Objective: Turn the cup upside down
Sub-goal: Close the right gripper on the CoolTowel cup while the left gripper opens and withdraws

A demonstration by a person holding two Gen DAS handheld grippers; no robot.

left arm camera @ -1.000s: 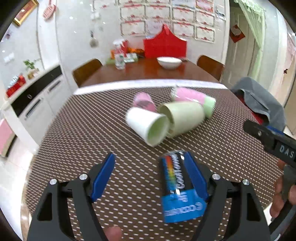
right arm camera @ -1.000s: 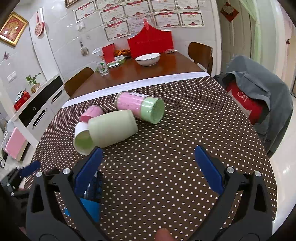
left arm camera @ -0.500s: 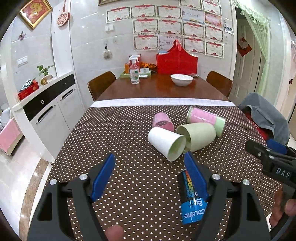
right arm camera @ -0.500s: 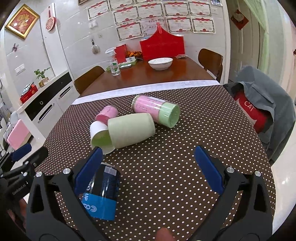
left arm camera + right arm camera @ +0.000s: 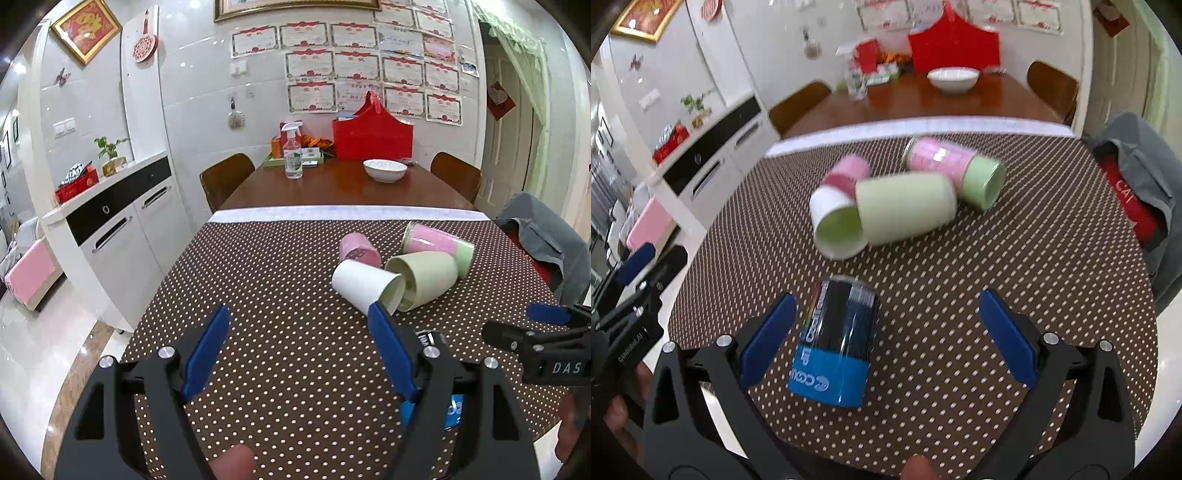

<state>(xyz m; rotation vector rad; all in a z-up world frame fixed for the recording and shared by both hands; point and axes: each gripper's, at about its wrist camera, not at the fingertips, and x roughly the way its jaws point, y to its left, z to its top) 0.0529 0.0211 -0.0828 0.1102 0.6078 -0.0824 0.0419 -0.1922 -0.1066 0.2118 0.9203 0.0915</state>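
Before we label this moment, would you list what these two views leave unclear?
- Black-and-blue cup, left wrist view: mostly hidden behind the left gripper; which end is up is unclear.
- Same cup, right wrist view: motion blur smears its lettering.
- Small pink cup, right wrist view: partly hidden by the white cup.

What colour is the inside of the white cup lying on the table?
Light green inside the white cup. The right wrist view shows it best, looking into its open mouth.

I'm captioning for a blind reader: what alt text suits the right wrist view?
A black and blue cup stands on a dotted tablecloth between the open right gripper fingers. Behind it, four cups lie tipped over together.
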